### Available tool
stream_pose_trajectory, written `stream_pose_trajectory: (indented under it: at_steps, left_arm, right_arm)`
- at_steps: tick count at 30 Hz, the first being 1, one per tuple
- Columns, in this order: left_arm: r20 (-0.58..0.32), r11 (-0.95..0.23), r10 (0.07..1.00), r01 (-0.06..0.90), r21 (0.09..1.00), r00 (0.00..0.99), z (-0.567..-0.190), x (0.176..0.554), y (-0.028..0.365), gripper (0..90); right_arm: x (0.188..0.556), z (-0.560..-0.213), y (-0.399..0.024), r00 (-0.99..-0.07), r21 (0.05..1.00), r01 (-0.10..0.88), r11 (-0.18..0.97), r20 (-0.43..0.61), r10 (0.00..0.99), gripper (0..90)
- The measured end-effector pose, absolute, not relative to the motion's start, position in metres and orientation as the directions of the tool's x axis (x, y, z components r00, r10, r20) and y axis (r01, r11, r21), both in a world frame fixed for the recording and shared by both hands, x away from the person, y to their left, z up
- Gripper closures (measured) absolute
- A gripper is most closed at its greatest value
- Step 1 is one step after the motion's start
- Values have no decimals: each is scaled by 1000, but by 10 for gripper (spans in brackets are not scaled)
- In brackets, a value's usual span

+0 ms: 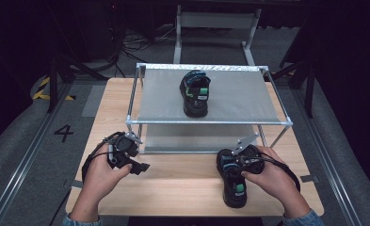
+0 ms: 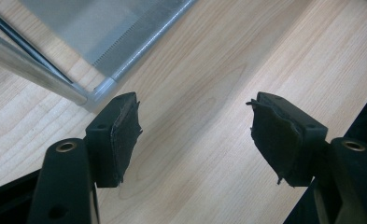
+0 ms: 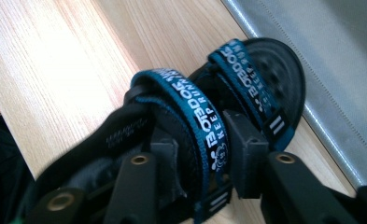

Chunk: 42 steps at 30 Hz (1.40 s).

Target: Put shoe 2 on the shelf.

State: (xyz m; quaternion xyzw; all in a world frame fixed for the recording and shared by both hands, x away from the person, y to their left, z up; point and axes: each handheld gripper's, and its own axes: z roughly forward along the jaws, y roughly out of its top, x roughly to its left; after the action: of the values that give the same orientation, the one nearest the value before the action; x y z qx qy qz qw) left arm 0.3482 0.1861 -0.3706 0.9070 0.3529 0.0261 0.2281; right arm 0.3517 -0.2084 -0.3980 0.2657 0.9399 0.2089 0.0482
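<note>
I am working in what looks like a lab or recording studio set up for handling trials. The pale wooden surface point(image 1: 182, 183) stands alone on a grey carpeted floor point(image 1: 27, 141), ringed by dark curtains and black stands. Loose cables point(image 1: 131, 40) lie in a tangle behind it, yellow-and-black hazard tape point(image 1: 44, 89) marks the floor, and a large number four point(image 1: 63, 133) is stuck down beside a metal rail point(image 1: 18, 174).
</note>
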Motion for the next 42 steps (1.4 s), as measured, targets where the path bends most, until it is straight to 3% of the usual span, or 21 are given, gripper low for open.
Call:
stream_pose_trajectory:
  at_steps: [15, 42]
  left_arm:
    - [-122, -641, 650, 627, 442, 750, -370, 351, 188, 329]
    - [-134, -639, 647, 629, 442, 751, -371, 353, 189, 327]
  right_arm:
    - [349, -386, -211, -865, 429, 455, 781, 4, 502, 698]
    - [351, -318, -221, -855, 444, 477, 759, 32, 518, 695]
